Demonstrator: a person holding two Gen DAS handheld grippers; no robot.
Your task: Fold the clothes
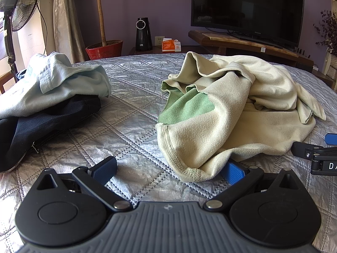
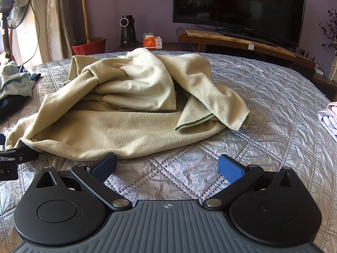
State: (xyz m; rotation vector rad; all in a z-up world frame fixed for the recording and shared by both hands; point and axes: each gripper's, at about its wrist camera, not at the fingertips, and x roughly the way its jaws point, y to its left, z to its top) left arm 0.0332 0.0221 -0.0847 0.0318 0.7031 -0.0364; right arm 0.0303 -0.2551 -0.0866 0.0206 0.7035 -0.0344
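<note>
A crumpled cream fleece garment (image 1: 231, 109) with a green lining patch lies on the grey quilted bed (image 1: 130, 97). My left gripper (image 1: 170, 168) is open at its near hem, whose corner lies between the jaws and over the right finger. My right gripper (image 2: 167, 166) is open just in front of the same garment (image 2: 126, 109), its left finger at the cloth's edge, nothing between the fingers. The right gripper (image 1: 316, 154) shows at the left wrist view's right edge.
A pale blue garment (image 1: 59, 82) lies over dark navy clothing (image 1: 42, 122) on the bed's left. Folded pale clothes (image 2: 329, 118) sit at the right edge. Beyond the bed stand a fan (image 1: 19, 6), a potted plant (image 1: 104, 49) and a TV (image 1: 246, 8) on a wooden stand.
</note>
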